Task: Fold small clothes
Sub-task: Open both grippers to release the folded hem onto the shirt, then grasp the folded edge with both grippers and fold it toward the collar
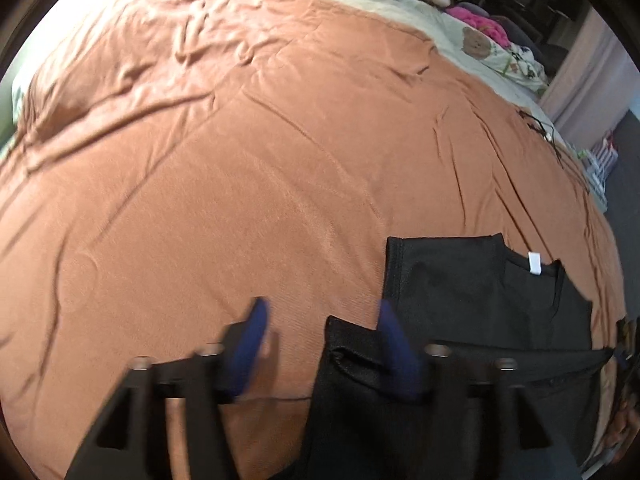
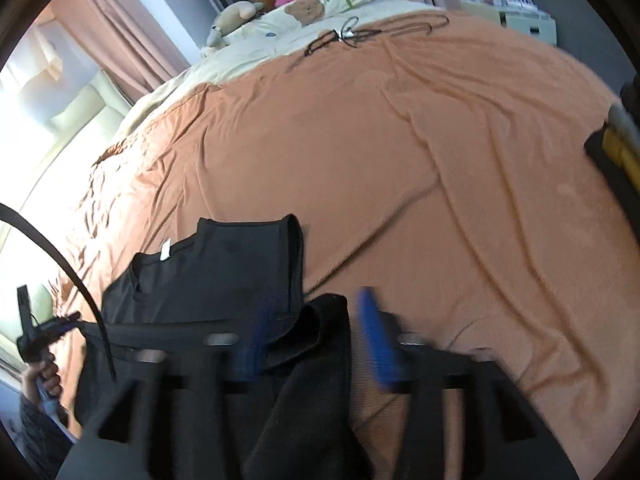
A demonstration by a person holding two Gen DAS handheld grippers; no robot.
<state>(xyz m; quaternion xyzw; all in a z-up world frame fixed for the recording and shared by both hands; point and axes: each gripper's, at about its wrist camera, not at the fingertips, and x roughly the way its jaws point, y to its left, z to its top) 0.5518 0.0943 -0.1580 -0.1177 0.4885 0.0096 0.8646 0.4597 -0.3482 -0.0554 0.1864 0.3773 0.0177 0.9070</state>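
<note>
Both grippers — left point(image 1: 322, 322), right point(image 2: 316, 316) — gape wide over the black T-shirt's point(image 1: 472, 292) corners, apparently to release a fold.

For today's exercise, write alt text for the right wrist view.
A black T-shirt lies partly folded on an orange bedspread, under the open blue-fingered right gripper. Soft toys sit at the far end.

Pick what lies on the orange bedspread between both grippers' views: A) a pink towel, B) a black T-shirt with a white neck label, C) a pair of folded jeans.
B: the black T-shirt with its white neck label lies on the orange bedspread.
</note>
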